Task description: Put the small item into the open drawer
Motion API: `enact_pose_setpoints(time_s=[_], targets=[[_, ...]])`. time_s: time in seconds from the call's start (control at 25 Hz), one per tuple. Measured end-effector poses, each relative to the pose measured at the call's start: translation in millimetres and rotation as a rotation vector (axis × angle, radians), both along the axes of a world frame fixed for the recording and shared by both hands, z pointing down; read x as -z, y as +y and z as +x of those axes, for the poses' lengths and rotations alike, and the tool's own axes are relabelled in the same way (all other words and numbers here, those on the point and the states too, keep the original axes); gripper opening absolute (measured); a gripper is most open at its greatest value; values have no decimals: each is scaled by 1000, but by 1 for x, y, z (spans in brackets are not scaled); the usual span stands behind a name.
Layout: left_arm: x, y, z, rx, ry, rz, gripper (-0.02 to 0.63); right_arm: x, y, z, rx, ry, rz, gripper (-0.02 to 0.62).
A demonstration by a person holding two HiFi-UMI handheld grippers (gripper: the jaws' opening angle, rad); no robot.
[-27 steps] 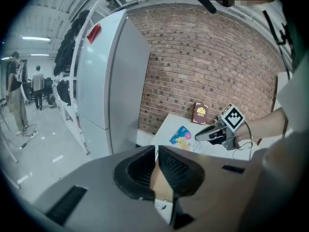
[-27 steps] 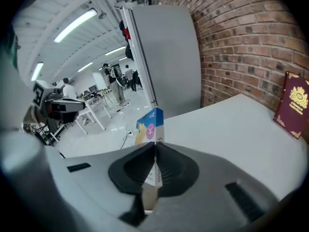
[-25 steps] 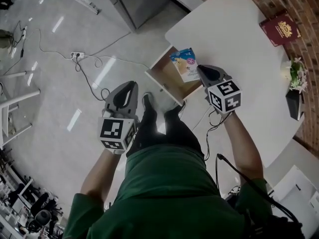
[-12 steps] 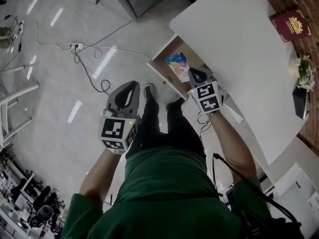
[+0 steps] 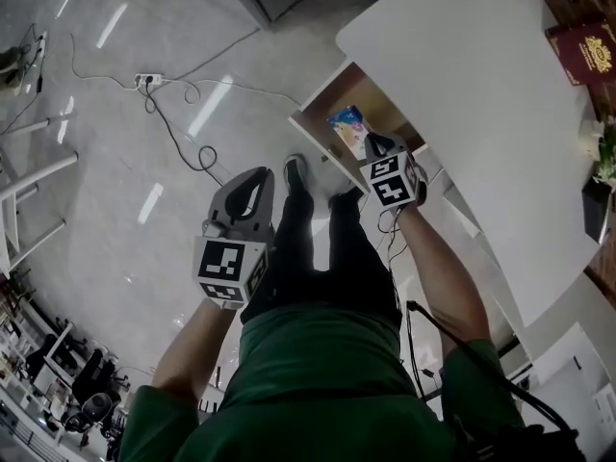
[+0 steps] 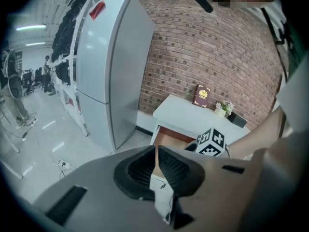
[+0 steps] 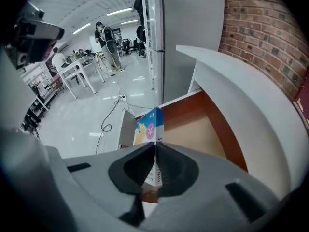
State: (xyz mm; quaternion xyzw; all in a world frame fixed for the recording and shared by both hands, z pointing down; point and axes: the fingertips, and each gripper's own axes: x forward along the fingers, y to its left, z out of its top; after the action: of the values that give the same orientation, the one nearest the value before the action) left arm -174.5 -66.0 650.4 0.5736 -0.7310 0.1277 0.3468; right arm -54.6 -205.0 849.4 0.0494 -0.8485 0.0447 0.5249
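At the far left of the head view lies the glossy grey floor [image 5: 106, 191], with a white power strip and its trailing cable [image 5: 146, 80] on it. Next comes my left gripper [image 5: 258, 175], a grey two-jaw tool with a black-and-white marker cube at its base. It hangs over the floor, well apart from the drawer. In the left gripper view its black ribbed pads [image 6: 170, 164] stand almost together with only a thin slit between them, and they hold nothing.

Just right of that gripper are my black-trousered legs and black shoes [image 5: 295, 173], and below them my green shirt [image 5: 327, 383].

Further right, the open wooden drawer with a white front [image 5: 313, 144] juts out from under a white rounded tabletop [image 5: 462, 75]. My right gripper [image 5: 371, 142] points steeply down over it. Its jaws are clamped on the lower end of the small blue-and-yellow cardboard box [image 5: 348, 128]. The right gripper view shows the box [image 7: 148, 125] standing upright between the pads, over the drawer near its front-left corner, with the tan drawer floor [image 7: 195, 129] beyond. I cannot tell whether the box touches that floor.

At the far right a dark red book with gold print [image 5: 587, 51] lies on the tabletop near a brick wall.
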Motion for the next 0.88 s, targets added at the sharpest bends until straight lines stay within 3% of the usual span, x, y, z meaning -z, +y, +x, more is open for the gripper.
enact_pose_setpoints(time_s=[0.6, 0.88], targets=[[-52, 5, 3, -7, 18, -56, 20, -99, -12, -6, 27, 109, -2, 20], [-63, 11, 7, -22, 8, -57, 20, -119, -8, -13, 80, 150, 8, 25]])
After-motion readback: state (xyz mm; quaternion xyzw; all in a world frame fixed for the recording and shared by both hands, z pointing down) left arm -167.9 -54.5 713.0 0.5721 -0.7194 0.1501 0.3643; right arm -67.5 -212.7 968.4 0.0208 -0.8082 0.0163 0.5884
